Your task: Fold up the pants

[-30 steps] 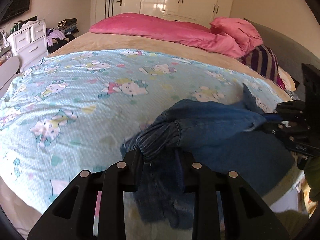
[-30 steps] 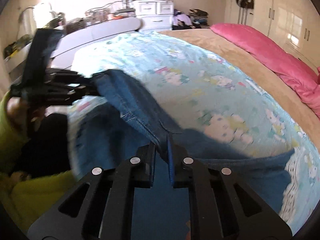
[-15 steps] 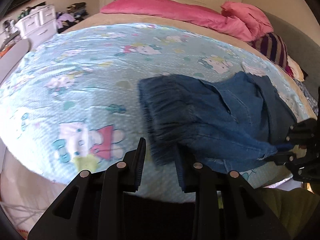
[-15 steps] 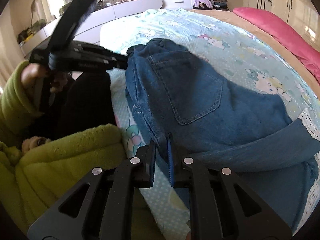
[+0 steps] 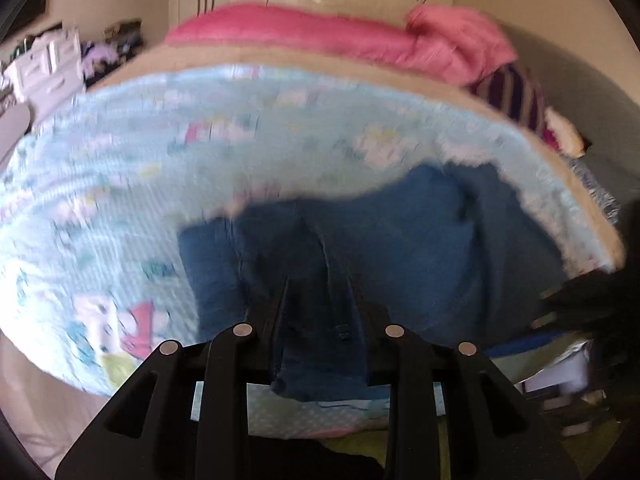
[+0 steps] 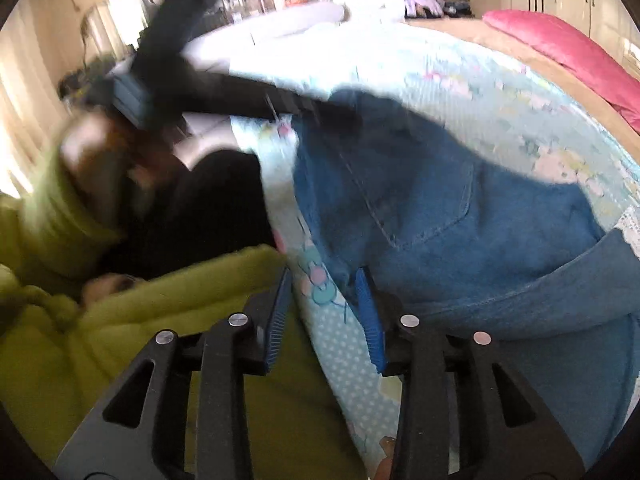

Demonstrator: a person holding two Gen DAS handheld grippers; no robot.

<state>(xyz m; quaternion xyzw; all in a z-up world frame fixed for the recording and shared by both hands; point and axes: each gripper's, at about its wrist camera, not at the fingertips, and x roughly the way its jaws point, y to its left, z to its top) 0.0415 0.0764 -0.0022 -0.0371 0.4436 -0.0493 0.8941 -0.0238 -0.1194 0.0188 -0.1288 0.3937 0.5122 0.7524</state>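
Note:
Blue denim pants [image 5: 400,240] lie folded on the near edge of the bed, back pocket up in the right wrist view [image 6: 460,216]. My left gripper [image 5: 318,292] has its jaws apart with denim lying between them; the view is blurred. My right gripper [image 6: 324,292] is open, its blue pads over the bed edge beside the pants. The left gripper also shows in the right wrist view [image 6: 304,108], at the pants' far end.
The bed has a light blue cartoon-print sheet [image 5: 120,184], a pink duvet [image 5: 340,36] and a striped pillow [image 5: 516,96] at the head. White drawers [image 5: 44,68] stand at the left. My green sleeve [image 6: 120,340] fills the lower left of the right wrist view.
The pants went from held up in the air to laid down on the bed. Both grippers have opened and let go of the denim. Both views are blurred by motion.

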